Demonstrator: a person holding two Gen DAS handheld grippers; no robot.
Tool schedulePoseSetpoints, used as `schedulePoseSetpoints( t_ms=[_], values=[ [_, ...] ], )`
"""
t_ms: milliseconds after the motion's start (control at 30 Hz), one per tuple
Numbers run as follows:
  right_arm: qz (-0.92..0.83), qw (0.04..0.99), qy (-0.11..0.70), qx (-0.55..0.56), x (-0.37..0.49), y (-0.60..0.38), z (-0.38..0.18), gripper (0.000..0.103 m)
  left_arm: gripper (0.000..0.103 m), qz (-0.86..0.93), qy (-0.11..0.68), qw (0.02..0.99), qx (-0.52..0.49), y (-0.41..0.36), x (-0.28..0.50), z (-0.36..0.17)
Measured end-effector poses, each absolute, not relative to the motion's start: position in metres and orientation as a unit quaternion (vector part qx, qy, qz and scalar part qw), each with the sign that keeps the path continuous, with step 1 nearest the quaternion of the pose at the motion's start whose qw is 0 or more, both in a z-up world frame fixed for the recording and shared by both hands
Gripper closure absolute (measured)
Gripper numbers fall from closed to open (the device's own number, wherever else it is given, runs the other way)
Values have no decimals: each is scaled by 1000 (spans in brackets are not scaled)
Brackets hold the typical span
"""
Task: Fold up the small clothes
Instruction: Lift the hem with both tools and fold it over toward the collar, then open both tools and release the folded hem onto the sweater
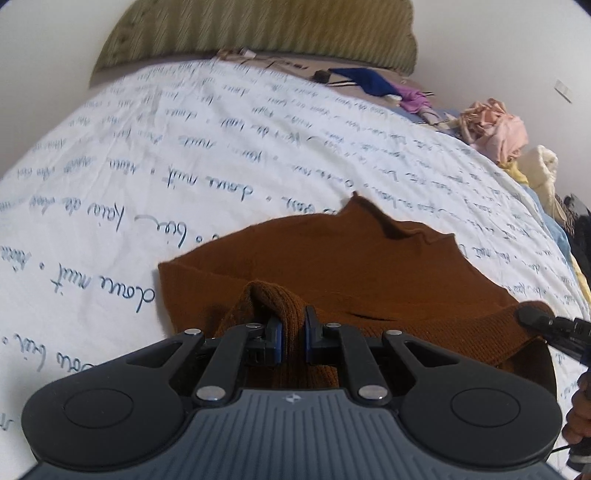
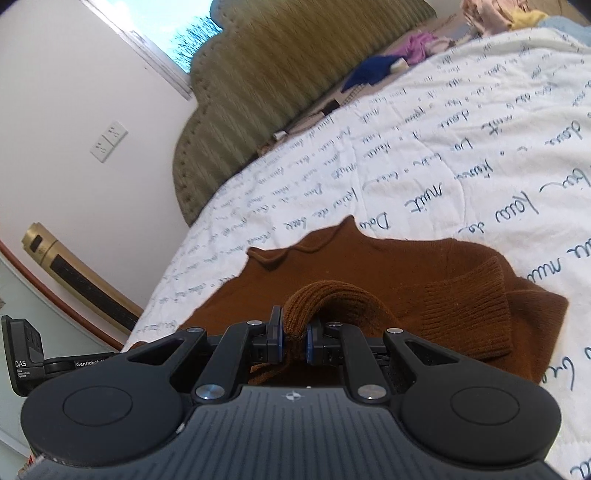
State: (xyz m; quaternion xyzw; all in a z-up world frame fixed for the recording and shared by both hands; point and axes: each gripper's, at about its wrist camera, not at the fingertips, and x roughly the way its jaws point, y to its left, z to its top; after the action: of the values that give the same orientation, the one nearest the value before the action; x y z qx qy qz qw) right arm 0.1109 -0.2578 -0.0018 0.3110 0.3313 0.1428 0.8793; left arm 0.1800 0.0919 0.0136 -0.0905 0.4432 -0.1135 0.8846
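Observation:
A small rust-brown knitted sweater [image 1: 351,266] lies partly folded on the white bedspread [image 1: 184,147] printed with blue script. My left gripper [image 1: 293,334] is shut on a ribbed fold of its near edge, which bunches up over the left finger. In the right wrist view the same brown sweater [image 2: 388,273] spreads ahead, a ribbed cuff lying across it at the right. My right gripper [image 2: 293,338] is shut on another ribbed fold of the near hem. The right gripper's tip [image 1: 535,317] shows at the right edge of the left wrist view, holding the sweater's corner.
A padded olive headboard [image 1: 258,33] stands at the far end. Loose clothes lie along the far side: a blue piece [image 1: 365,79], a purple one [image 1: 413,98], a pink heap [image 1: 495,129]. In the right wrist view: a window [image 2: 184,29], a wall socket [image 2: 109,142], a gold heater [image 2: 55,262].

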Motion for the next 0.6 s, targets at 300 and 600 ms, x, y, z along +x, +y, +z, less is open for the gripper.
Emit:
schedulePoseSetpoints(
  t_ms=[300, 600],
  values=[
    [128, 870, 356, 317, 142, -259, -18, 80, 92, -107, 458, 868, -161, 107, 197, -1],
    [119, 872, 337, 335, 147, -265, -20, 64, 88, -109, 478, 828, -273, 134, 212, -15]
  ],
)
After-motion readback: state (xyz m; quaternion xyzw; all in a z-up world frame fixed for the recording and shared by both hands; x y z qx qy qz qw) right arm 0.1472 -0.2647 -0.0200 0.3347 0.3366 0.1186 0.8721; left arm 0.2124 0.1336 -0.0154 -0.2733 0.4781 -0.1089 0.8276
